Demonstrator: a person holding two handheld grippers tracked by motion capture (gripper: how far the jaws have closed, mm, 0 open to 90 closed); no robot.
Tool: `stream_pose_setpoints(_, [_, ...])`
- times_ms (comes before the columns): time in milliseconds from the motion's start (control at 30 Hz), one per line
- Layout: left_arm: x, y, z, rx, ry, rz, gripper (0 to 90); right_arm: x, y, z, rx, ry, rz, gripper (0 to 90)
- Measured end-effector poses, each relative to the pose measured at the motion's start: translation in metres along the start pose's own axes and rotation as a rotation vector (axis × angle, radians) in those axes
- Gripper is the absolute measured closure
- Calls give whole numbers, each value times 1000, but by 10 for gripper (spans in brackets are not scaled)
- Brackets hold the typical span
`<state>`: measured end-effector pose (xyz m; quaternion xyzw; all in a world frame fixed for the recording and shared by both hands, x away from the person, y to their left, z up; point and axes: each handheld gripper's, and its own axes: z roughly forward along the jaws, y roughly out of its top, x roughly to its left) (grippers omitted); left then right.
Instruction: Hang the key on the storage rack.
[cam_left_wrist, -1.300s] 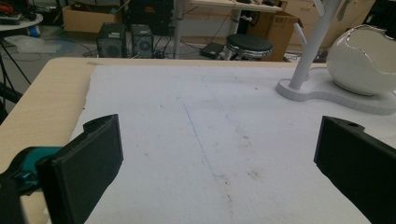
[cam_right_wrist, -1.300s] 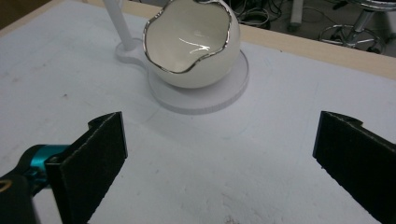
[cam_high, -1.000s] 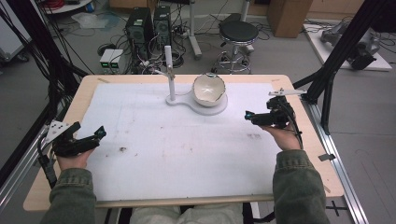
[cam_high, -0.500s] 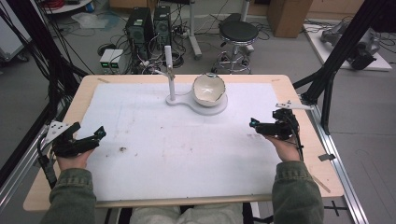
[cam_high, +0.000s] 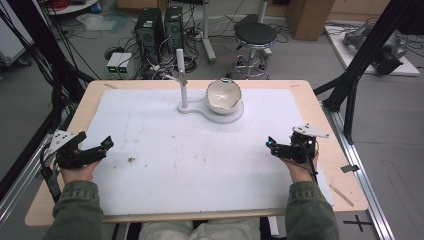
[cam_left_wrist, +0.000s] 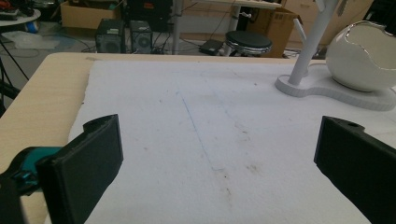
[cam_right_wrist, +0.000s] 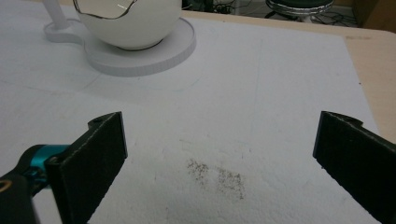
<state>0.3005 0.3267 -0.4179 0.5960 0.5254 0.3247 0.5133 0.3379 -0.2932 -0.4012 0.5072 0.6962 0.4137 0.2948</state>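
Your left gripper (cam_high: 102, 146) sits low at near left, your right gripper (cam_high: 272, 145) at near right; both spread wide, empty, angled inward.

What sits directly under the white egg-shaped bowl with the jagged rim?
The white egg-shaped bowl sits on the round pad of a flat white stand, which lies on the white foam sheet. The contact patch beneath the bowl is hidden.
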Motion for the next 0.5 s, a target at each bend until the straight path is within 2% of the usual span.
stream_pose_setpoints(333, [0, 0, 1, 2, -4, 1, 17, 1, -10, -4, -35, 9, 9, 19])
stream_pose_setpoints(500, [0, 0, 1, 0, -4, -1, 17, -1, -7, -12, -90, 13, 23, 19])
